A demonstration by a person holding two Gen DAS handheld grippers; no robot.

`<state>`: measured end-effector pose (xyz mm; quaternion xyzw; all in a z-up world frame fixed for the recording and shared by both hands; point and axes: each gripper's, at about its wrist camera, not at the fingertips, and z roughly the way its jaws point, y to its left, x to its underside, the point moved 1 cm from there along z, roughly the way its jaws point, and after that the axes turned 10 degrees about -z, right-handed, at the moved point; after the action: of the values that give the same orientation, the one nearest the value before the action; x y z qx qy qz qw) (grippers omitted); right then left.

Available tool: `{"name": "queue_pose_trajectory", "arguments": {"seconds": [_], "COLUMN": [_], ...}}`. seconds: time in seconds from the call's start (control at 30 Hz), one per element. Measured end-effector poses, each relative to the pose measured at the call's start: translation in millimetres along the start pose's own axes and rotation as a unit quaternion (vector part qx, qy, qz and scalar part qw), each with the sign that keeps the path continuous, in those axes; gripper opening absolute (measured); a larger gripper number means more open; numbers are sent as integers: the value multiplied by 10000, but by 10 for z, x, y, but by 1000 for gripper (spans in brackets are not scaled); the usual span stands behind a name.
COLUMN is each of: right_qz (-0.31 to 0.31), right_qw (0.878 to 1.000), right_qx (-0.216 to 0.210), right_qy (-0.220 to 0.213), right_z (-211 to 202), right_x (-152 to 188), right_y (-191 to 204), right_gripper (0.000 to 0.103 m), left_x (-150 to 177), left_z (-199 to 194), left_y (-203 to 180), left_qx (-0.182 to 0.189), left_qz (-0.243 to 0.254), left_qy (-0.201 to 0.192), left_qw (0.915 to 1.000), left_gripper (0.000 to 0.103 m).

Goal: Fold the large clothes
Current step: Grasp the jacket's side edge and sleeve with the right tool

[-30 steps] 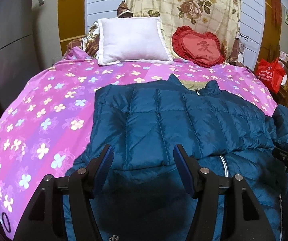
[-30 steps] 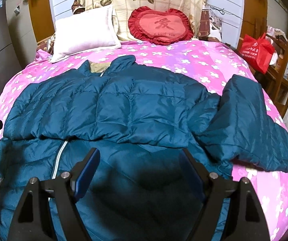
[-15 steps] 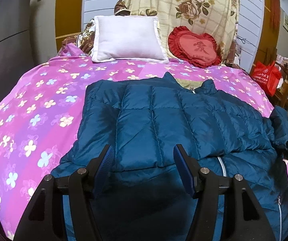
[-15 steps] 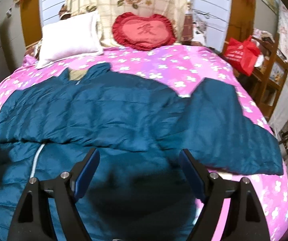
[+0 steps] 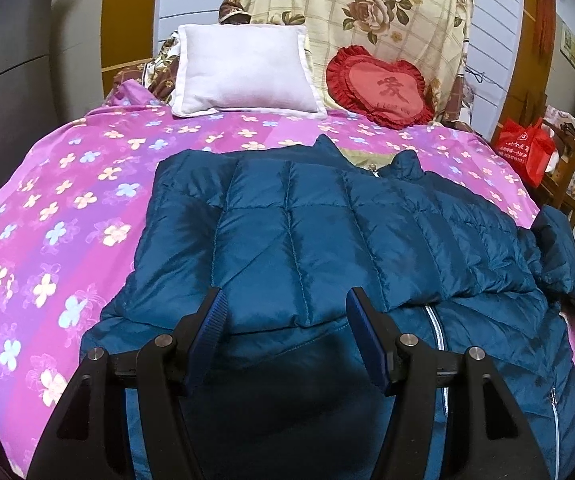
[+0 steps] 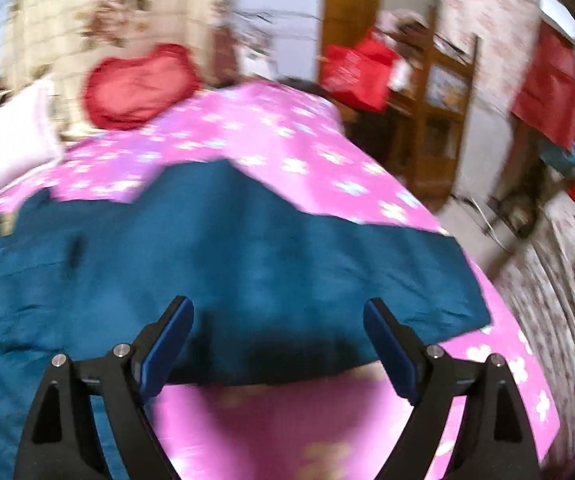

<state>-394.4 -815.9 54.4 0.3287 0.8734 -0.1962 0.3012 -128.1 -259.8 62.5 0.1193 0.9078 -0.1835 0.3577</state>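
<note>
A second ago the right tongs (image 6: 277, 344) hung over the middle of the jacket (image 5: 327, 240); now they have swung out to its spread sleeve (image 6: 327, 264), so that sleeve looks next to be folded in. Their jaws are opening, with nothing between them. The left tongs (image 5: 285, 326) are open and empty above the jacket, where one sleeve is already folded across. The jacket lies flat on the bed (image 5: 67, 200), collar toward the pillow (image 5: 243, 72).
</note>
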Motion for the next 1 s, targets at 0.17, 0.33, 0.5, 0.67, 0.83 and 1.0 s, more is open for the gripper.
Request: {"name": "queue_pose_trajectory", "arguments": {"seconds": [0.17, 0.33, 0.5, 0.67, 0.83, 1.0], "right_qz": [419, 937, 1302, 1583, 1388, 871], "right_qw": [9969, 9903, 9838, 9817, 9862, 9933], "right_qx": [565, 806, 879, 589, 435, 191], "right_qy": [360, 642, 861, 885, 790, 735], "right_z": [359, 613, 847, 1003, 965, 815], "right_x": [49, 152, 272, 388, 379, 188], "right_y": [-676, -1255, -1580, -1661, -1558, -1279], "right_gripper": [90, 90, 90, 96, 79, 20], "left_x": [1, 10, 11, 5, 6, -16], "left_z": [36, 69, 80, 120, 146, 75], "left_y": [17, 10, 11, 49, 82, 86], "left_qx": [28, 61, 54, 9, 2, 44], "left_qz": [-35, -41, -37, -83, -174, -195], "left_qy": [71, 151, 155, 198, 292, 196], "left_qw": [10000, 9999, 9999, 9998, 9994, 9996], "left_gripper": [40, 40, 40, 40, 40, 40]}}
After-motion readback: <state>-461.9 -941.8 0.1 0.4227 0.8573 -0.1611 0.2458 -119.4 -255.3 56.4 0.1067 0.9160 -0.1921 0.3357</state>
